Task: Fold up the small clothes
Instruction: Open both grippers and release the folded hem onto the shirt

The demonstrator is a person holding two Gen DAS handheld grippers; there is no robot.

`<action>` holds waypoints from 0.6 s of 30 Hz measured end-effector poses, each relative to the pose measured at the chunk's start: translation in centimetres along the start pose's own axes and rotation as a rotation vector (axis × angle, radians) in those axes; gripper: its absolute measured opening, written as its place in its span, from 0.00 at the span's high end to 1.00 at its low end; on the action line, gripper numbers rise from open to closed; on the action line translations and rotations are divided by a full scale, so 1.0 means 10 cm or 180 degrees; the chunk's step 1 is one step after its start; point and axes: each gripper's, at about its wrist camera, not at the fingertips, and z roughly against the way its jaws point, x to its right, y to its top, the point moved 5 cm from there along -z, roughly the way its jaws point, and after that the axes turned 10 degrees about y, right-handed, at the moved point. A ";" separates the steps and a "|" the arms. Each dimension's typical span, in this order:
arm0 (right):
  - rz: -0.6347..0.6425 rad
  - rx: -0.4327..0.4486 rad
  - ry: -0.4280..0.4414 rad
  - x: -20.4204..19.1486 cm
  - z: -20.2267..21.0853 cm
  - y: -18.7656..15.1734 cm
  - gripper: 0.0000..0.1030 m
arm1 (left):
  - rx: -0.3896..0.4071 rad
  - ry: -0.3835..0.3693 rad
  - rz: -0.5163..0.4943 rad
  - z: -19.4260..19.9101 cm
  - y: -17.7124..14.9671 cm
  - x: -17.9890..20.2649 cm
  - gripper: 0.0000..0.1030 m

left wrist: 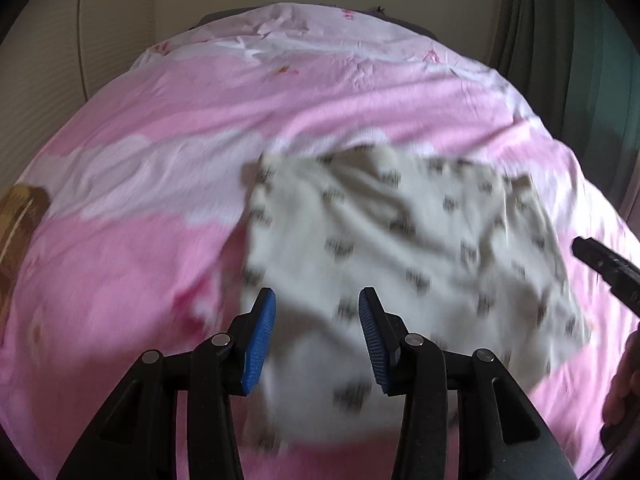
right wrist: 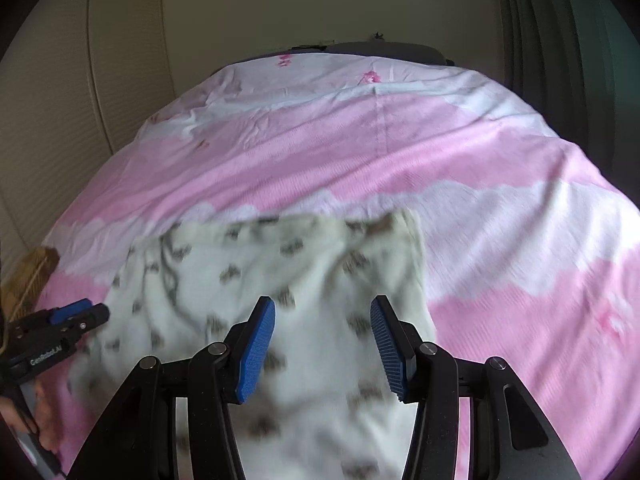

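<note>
Garment (left wrist: 404, 240): a small cream-white piece of clothing with a repeated dark grey print, lying spread on a pink-and-white bedcover (left wrist: 168, 128). Motion blur smears the print, so the motif cannot be made out, and the kind of garment cannot be told. Its near part runs under the fingers and out of the bottom of both views, so the full outline is cut off. The far edge looks rumpled and partly turned over in the right wrist view (right wrist: 312, 264).

Left gripper (left wrist: 317, 300): jaws partly apart over the near left part of the garment; blue ribbed pads (left wrist: 262, 332) face each other with cloth visible in the gap beneath. No cloth appears pinched between them, though whether the tips touch the fabric cannot be told. In the right wrist view it enters at the left edge (right wrist: 86, 314), mostly cut off, with part of the person's hand (right wrist: 38, 412) below it.

Right gripper (right wrist: 323, 310): jaws likewise partly apart above the near right part of the garment, nothing visibly clamped. Only one dark fingertip of it shows at the right edge of the left wrist view (left wrist: 592, 250).

A brown object (right wrist: 34, 272) at the bedcover's left edge is cropped and unidentifiable. Pale panelled wall (right wrist: 60, 128) and dark curtain (right wrist: 560, 60) stand behind.
</note>
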 end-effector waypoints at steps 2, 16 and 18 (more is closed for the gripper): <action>0.0001 -0.0006 -0.0052 0.01 0.16 -0.16 0.52 | -0.0070 0.0029 0.0030 0.02 -0.14 -0.05 0.58; -0.0257 -0.0691 -0.0413 0.47 0.18 -0.97 0.50 | -0.0255 0.0304 0.0175 0.04 -0.60 -0.29 0.54; -0.0275 -0.0642 -0.0370 0.46 0.25 -0.94 0.50 | -0.0224 0.0293 0.0172 0.12 -0.58 -0.28 0.55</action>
